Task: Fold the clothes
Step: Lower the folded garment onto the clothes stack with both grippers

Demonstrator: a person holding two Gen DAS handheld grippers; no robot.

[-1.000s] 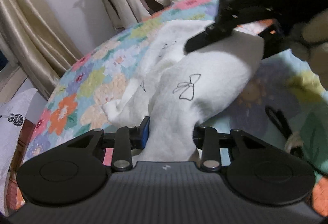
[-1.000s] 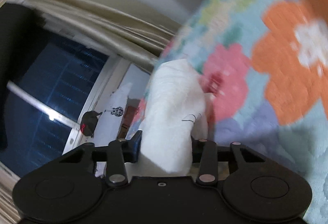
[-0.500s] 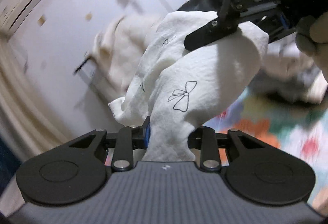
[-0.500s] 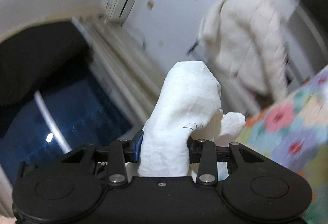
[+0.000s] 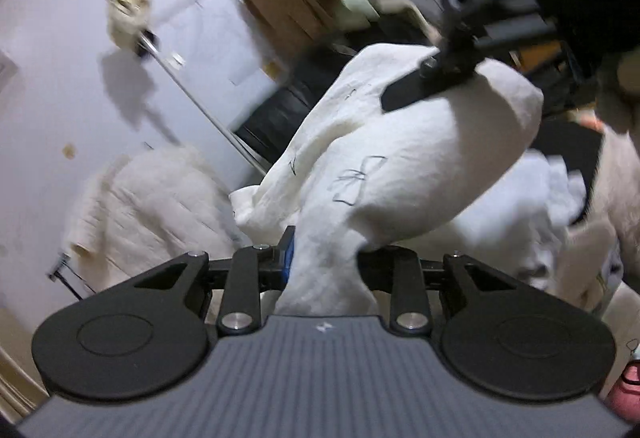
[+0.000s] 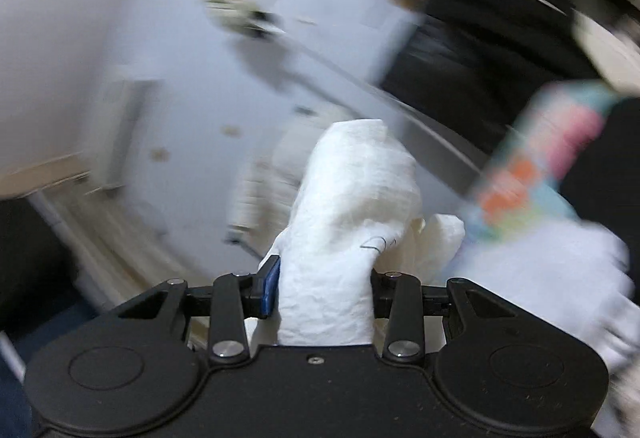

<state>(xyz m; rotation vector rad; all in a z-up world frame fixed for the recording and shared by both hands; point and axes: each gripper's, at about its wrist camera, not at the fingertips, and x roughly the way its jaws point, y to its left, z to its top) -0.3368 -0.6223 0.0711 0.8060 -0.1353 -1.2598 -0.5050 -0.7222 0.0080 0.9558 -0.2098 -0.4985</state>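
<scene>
**Both tools clamped on the white garment, up in the air**

The left tool (image 5: 326,264) is closed down tight on a bunched end of the white garment (image 5: 400,165), cloth squeezed between its fingers right at the camera. From there the fabric rises up and to the right, where the right tool (image 5: 430,83) pinches the other end, so the piece hangs between the two, clear of anything underneath. You can make out little black line-drawn bows on the cloth.

In the right wrist view, same story: the right tool is shut on a thick wad of the white garment, which sticks up past the fingers.

Background is pretty blurry. There's a pale quilted jacket (image 5: 148,209) hanging at lower left, a white wall (image 5: 80,37), and a slice of floral bedspread (image 6: 536,165) at the right in the right wrist view.
</scene>
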